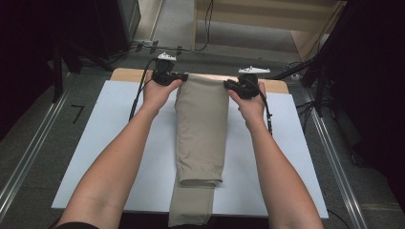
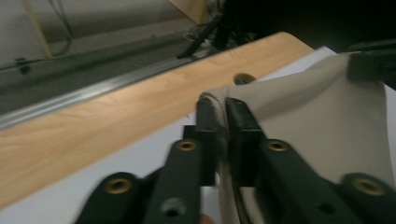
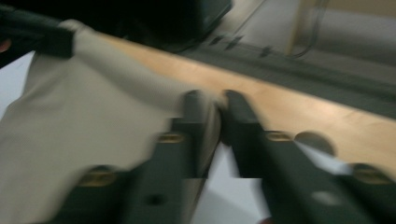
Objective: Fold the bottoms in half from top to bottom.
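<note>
The left gripper [image 2: 218,112] has its two black jaws closed on the folded edge of the beige trousers [image 2: 322,126], the cloth pinched between the pads and running down between the jaw arms. From the grip the fabric stretches taut toward the upper right, where the other gripper [image 2: 371,63] holds its far corner. Below lies the white table cover [image 2: 116,161], and beyond it the wooden table edge [image 2: 116,116] and a grey floor [image 2: 93,23] with a metal rail [image 2: 70,99].

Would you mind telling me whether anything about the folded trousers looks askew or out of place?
One thing: the near end of the beige trousers hangs over the near edge of the white board. The left gripper and right gripper each clamp a far corner.
</note>
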A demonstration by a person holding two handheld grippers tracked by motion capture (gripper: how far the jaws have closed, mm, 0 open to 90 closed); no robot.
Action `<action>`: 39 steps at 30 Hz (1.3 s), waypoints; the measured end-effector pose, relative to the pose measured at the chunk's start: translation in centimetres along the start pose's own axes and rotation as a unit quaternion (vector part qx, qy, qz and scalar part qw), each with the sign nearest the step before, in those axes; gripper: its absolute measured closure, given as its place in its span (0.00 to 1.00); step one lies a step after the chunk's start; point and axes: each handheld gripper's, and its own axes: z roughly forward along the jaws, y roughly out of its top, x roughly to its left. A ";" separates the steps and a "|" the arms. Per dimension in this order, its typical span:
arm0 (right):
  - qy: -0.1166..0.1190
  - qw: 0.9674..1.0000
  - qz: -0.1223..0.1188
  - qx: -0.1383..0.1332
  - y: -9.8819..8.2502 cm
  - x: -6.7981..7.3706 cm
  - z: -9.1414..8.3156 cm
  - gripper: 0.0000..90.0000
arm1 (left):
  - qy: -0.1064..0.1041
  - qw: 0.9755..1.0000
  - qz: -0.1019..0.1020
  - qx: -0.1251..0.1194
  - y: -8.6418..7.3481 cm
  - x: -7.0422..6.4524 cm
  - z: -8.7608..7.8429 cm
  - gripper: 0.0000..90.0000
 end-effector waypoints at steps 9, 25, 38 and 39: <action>0.024 0.999 0.039 0.021 -1.3 -0.3 -0.7 0.24 | -0.078 0.996 -0.045 -0.011 -2.2 1.3 -1.8 0.18; 0.102 0.995 -0.007 0.009 -6.6 4.1 -5.3 0.14 | -0.189 0.981 0.016 -0.027 -7.1 -4.5 -5.5 0.15; 0.141 0.989 -0.042 0.002 -10.5 7.6 -10.1 0.00 | -0.217 0.975 0.041 -0.015 -11.9 -7.8 -9.9 0.00; 0.141 0.989 -0.044 0.002 -10.9 7.8 -10.4 0.00 | -0.218 0.975 0.041 -0.014 -12.3 -8.0 -10.2 0.00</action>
